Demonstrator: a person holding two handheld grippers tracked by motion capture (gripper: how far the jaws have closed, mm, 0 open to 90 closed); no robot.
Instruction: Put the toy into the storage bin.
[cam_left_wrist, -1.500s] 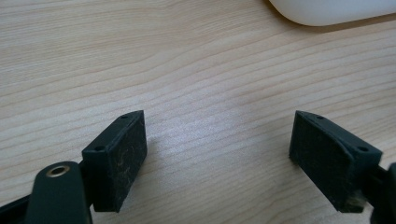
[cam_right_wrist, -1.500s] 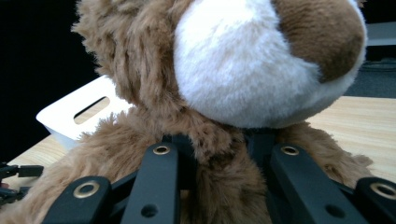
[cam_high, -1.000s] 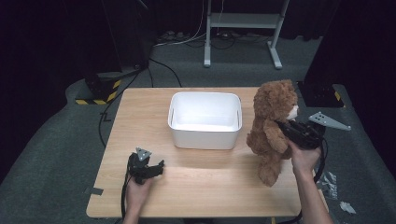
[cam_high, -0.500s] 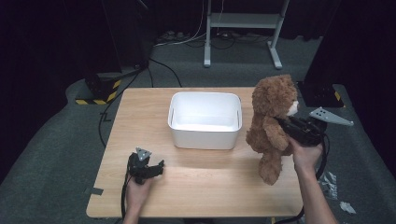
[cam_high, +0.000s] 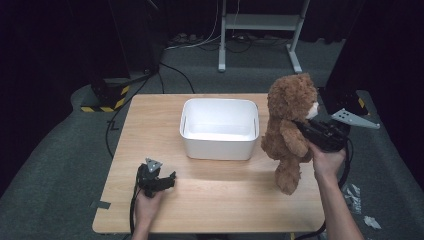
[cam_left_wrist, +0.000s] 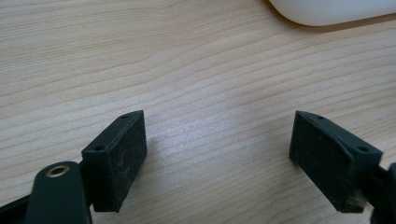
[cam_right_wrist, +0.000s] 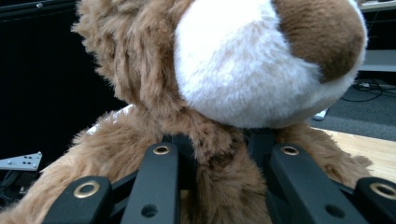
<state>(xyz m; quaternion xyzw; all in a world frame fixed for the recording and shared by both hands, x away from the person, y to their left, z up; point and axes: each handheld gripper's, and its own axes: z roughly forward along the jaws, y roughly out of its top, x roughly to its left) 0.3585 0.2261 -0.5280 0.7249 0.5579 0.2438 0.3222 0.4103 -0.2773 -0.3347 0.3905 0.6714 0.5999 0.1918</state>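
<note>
A brown teddy bear (cam_high: 289, 131) with a white muzzle hangs upright over the table's right side, its feet off the wood. My right gripper (cam_high: 306, 129) is shut on the bear's neck, just under the muzzle (cam_right_wrist: 243, 70); fur (cam_right_wrist: 224, 177) bulges between the two black jaws. A white plastic bin (cam_high: 220, 128) stands empty in the middle of the table, left of the bear. My left gripper (cam_high: 167, 181) rests on the wood near the front left, open, with bare tabletop (cam_left_wrist: 219, 135) between its pads (cam_left_wrist: 119, 158).
The wooden table (cam_high: 210, 200) has free room in front of the bin. A corner of the bin (cam_left_wrist: 327, 9) lies beyond the left gripper. Cables and a metal stand (cam_high: 260, 30) lie on the dark floor behind the table.
The right gripper has lifted the teddy bear a little higher above the table. The left gripper has stayed where it was.
</note>
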